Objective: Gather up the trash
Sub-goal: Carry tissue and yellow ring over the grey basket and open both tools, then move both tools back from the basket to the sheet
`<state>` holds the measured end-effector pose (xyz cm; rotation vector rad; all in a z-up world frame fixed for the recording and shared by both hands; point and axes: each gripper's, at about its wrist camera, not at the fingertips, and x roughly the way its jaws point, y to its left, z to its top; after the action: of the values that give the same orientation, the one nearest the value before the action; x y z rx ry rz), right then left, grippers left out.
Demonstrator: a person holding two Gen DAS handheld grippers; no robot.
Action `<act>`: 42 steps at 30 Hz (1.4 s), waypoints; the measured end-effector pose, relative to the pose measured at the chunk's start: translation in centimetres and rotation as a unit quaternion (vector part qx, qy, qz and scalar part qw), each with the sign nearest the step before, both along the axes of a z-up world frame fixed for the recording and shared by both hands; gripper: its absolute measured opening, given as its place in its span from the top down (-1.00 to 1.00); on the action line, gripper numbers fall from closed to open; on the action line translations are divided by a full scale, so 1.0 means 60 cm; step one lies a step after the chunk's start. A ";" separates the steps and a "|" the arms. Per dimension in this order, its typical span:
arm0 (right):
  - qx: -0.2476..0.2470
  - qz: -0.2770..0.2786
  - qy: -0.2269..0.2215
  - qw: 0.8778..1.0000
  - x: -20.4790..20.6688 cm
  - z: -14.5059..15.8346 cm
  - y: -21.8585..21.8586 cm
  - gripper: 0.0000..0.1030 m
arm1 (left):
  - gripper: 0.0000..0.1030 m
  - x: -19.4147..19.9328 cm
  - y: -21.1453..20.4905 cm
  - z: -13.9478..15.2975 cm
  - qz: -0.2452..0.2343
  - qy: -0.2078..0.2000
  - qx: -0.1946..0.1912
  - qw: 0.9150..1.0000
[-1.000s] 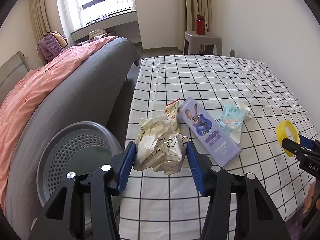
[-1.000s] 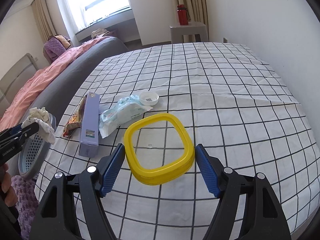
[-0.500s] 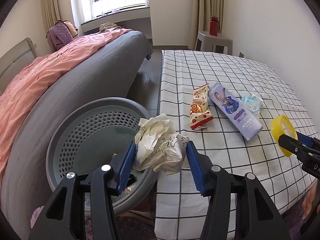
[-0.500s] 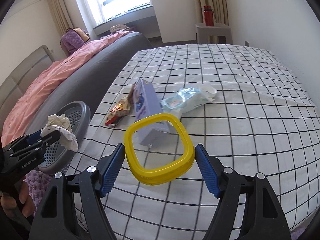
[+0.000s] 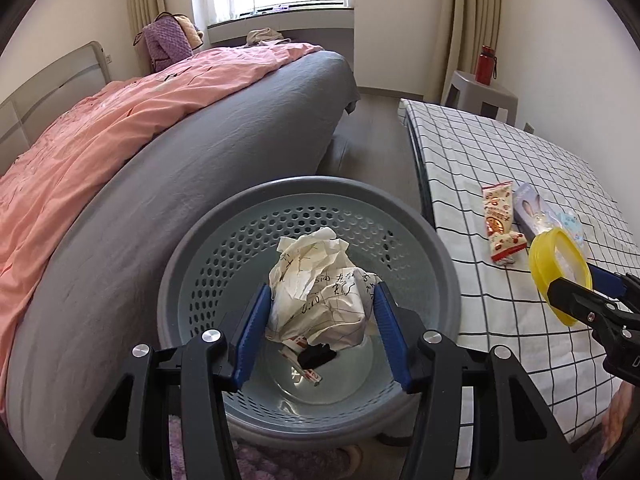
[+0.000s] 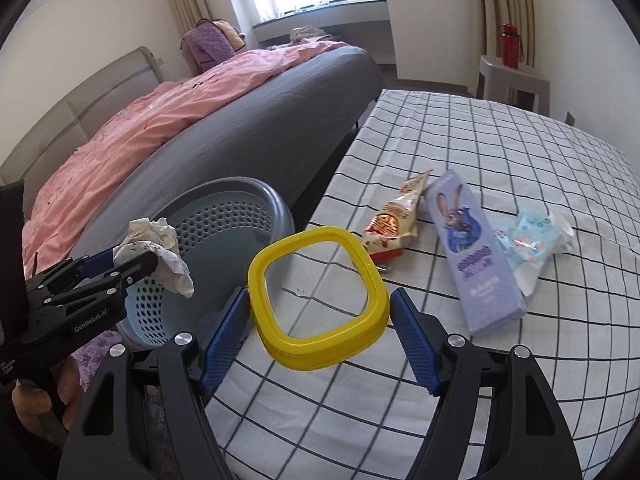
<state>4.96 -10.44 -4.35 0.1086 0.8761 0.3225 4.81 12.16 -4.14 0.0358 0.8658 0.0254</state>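
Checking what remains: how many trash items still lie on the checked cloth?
3, side by side: the snack wrapper nearest the basket, the purple rabbit box in the middle, the blue wipes pack farthest. Others may be hidden.

The left wrist view looks steeply down from close above into the perforated basket [image 5: 308, 200] on the floor between the gray bed [image 5: 200, 168] and the checked bed [image 5: 500, 152]. The right wrist view sits close over the checked bed's near left corner [image 6: 480, 128], facing the window. Both share the basket [image 6: 224, 208], the snack packet [image 5: 499, 220] [image 6: 394, 220], both beds and each other's hand-held gripper.
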 end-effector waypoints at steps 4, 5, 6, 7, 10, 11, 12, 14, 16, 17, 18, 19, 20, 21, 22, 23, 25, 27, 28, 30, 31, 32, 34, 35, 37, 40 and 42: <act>0.002 0.027 0.003 1.000 0.016 -0.002 0.046 -0.36 | 0.00 0.008 0.032 -0.005 0.017 0.004 -0.001 1.000; 0.003 0.034 0.004 0.999 0.017 -0.004 0.057 -0.36 | 0.00 0.010 0.041 -0.008 0.022 0.004 0.000 1.000; 0.003 0.039 0.006 0.999 0.020 -0.006 0.067 -0.36 | 0.00 0.010 0.049 -0.011 0.026 0.005 -0.001 1.000; 0.003 0.045 0.008 0.999 0.023 -0.009 0.077 -0.36 | 0.00 0.013 0.057 -0.014 0.030 0.006 -0.002 1.000; 0.000 0.060 0.014 0.998 0.032 -0.017 0.103 -0.36 | 0.00 0.018 0.076 -0.025 0.039 0.013 -0.006 0.999; -0.001 0.065 0.017 0.998 0.037 -0.019 0.111 -0.36 | 0.00 0.020 0.080 -0.029 0.041 0.015 -0.007 0.999; -0.002 0.069 0.018 0.997 0.040 -0.021 0.118 -0.36 | 0.00 0.021 0.084 -0.033 0.043 0.018 -0.008 0.999; -0.003 0.077 0.021 0.997 0.047 -0.024 0.129 -0.36 | 0.00 0.023 0.090 -0.038 0.047 0.020 -0.009 0.999; -0.004 0.083 0.022 0.996 0.051 -0.026 0.140 -0.37 | -0.01 0.026 0.096 -0.042 0.050 0.023 -0.012 0.998; -0.005 0.085 0.022 0.996 0.056 -0.027 0.143 -0.37 | -0.01 0.027 0.099 -0.044 0.052 0.024 -0.013 0.998; -0.005 0.087 0.023 0.996 0.059 -0.029 0.147 -0.37 | -0.01 0.028 0.100 -0.046 0.053 0.025 -0.013 0.998; -0.006 0.089 0.023 0.996 0.062 -0.030 0.150 -0.37 | -0.01 0.030 0.101 -0.047 0.054 0.026 -0.014 0.998; -0.006 0.090 0.024 0.996 0.065 -0.032 0.153 -0.37 | -0.01 0.031 0.102 -0.049 0.055 0.027 -0.015 0.998; -0.007 0.091 0.025 0.996 0.067 -0.033 0.156 -0.37 | -0.01 0.033 0.103 -0.049 0.056 0.028 -0.015 0.998; -0.007 0.092 0.026 0.995 0.070 -0.033 0.157 -0.37 | -0.01 0.033 0.104 -0.050 0.056 0.028 -0.016 0.998; -0.006 0.092 0.026 0.995 0.072 -0.034 0.159 -0.37 | -0.01 0.033 0.104 -0.050 0.056 0.027 -0.017 0.998; -0.006 0.095 0.027 0.995 0.077 -0.035 0.162 -0.38 | -0.03 0.034 0.104 -0.050 0.056 0.027 -0.019 0.998; -0.007 0.097 0.026 0.995 0.079 -0.034 0.165 -0.40 | -0.08 0.035 0.104 -0.050 0.054 0.027 -0.023 0.998; -0.007 0.097 0.025 0.995 0.079 -0.033 0.167 -0.41 | -0.15 0.034 0.104 -0.050 0.055 0.027 -0.024 0.998; -0.005 0.096 0.022 0.995 0.080 -0.032 0.167 -0.43 | -0.31 0.032 0.105 -0.049 0.058 0.026 -0.025 0.998; -0.004 0.095 0.022 0.995 0.080 -0.031 0.166 -0.45 | -0.37 0.031 0.106 -0.047 0.059 0.024 -0.027 0.998; -0.004 0.094 0.021 0.995 0.079 -0.030 0.165 -0.46 | -0.40 0.030 0.107 -0.046 0.061 0.022 -0.027 0.998; -0.004 0.092 0.022 0.996 0.079 -0.030 0.163 -0.46 | -0.41 0.029 0.108 -0.044 0.065 0.021 -0.025 0.997; -0.003 0.091 0.022 0.996 0.078 -0.029 0.163 -0.46 | -0.41 0.029 0.110 -0.044 0.067 0.022 -0.025 0.997; -0.002 0.089 0.021 0.996 0.076 -0.028 0.161 -0.46 | -0.42 0.028 0.112 -0.043 0.071 0.023 -0.025 0.997; -0.002 0.087 0.020 0.996 0.073 -0.027 0.160 -0.46 | -0.42 0.026 0.115 -0.043 0.078 0.025 -0.023 0.996; -0.002 0.087 0.020 0.996 0.071 -0.027 0.160 -0.46 | -0.42 0.025 0.116 -0.042 0.080 0.026 -0.022 0.996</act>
<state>9.22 -0.85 -5.96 0.0354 0.9273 0.4824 6.30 19.11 -6.69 -0.0749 0.9196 0.1569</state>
